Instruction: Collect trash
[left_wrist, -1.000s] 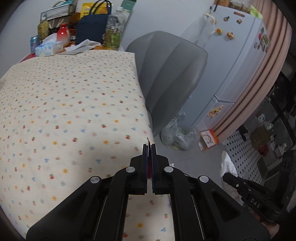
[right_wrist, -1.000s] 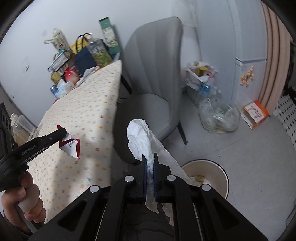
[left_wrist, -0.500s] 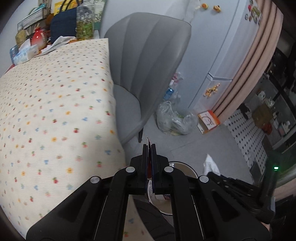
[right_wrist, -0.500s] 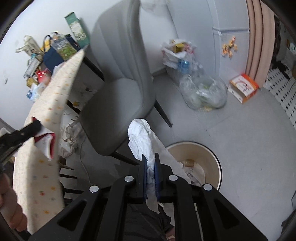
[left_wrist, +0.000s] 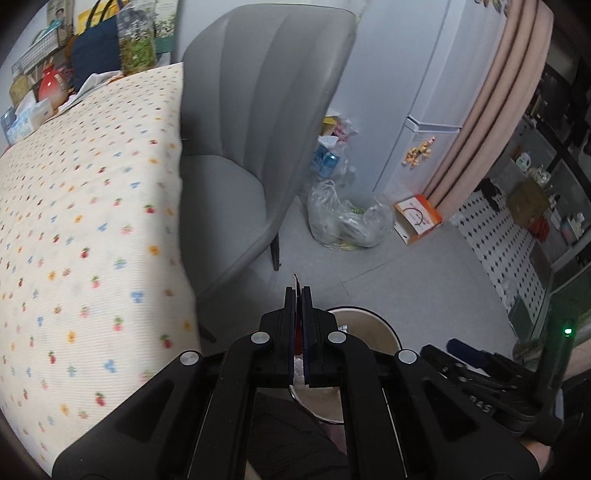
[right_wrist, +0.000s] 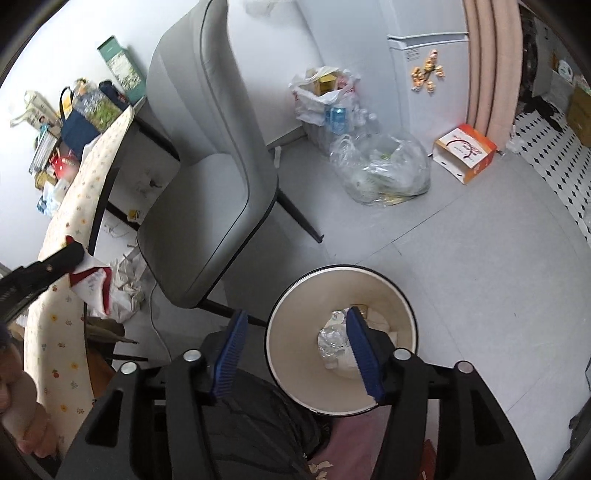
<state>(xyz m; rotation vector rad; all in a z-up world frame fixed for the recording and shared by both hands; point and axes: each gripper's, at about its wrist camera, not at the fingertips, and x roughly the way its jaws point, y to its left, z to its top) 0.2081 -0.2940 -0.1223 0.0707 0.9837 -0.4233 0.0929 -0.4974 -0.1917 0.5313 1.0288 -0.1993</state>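
My left gripper (left_wrist: 298, 291) is shut on a red and white wrapper (left_wrist: 296, 332); the wrapper also shows in the right wrist view (right_wrist: 92, 282), hanging by the table edge. A cream trash bin (right_wrist: 280, 354) with a dark rim stands on the floor, also in the left wrist view (left_wrist: 384, 328). My right gripper (right_wrist: 295, 317) is open and empty above the bin. White tissue and crumpled clear plastic (right_wrist: 334, 345) lie inside the bin.
A grey chair (right_wrist: 210, 177) stands beside the table with a dotted cloth (left_wrist: 81, 221). A clear bag of rubbish (right_wrist: 384, 173), a white bag (right_wrist: 325, 99), an orange box (right_wrist: 465, 151) and a fridge (right_wrist: 424, 74) lie beyond. Crumpled paper (right_wrist: 125, 284) lies under the table.
My right gripper opened and the white tissue dropped into the bin. My left gripper moved right off the table toward the bin with the wrapper.
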